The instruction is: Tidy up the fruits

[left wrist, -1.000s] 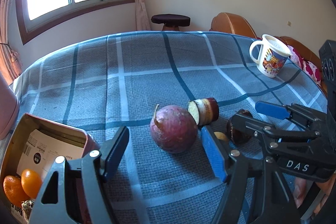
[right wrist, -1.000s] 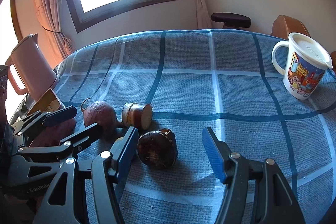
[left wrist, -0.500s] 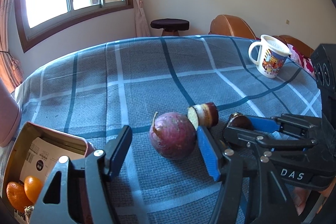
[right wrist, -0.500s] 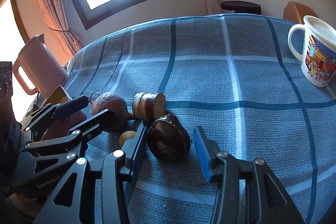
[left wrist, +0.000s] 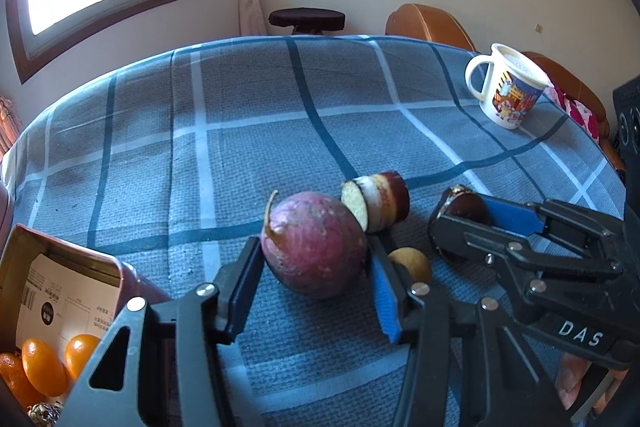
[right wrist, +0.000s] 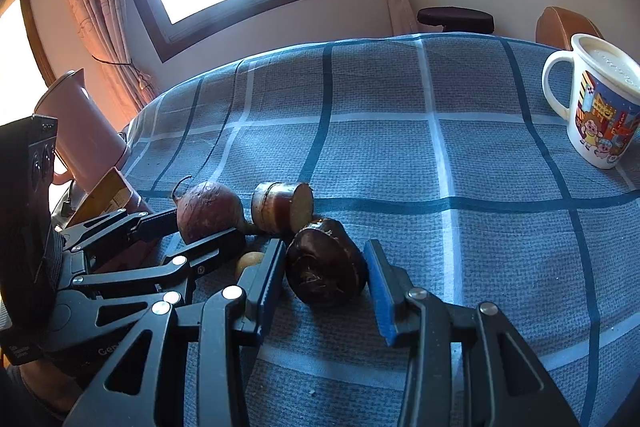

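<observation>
On the blue checked tablecloth (left wrist: 240, 131) lies a round purple root (left wrist: 316, 251). My left gripper (left wrist: 314, 253) straddles it, jaws closing, both pads touching its sides. Behind it is a cut stub with a pale face (left wrist: 380, 201), and beside it a small yellowish fruit (left wrist: 412, 261). To the right, my right gripper (right wrist: 324, 251) is shut on a dark brown round fruit (right wrist: 324, 267), a pad against each flank. The right wrist view also shows the left gripper (right wrist: 204, 227) on the purple root (right wrist: 208, 211).
An open box (left wrist: 60, 267) at the near left holds oranges (left wrist: 44, 367). A white printed mug (left wrist: 508, 87) stands at the far right. A pink kettle (right wrist: 80, 123) sits at the table's left edge. A stool and wooden chairs stand beyond the table.
Both grippers narrowed. The left jaws came in onto the purple root. The right jaws closed from wide apart onto the dark brown fruit.
</observation>
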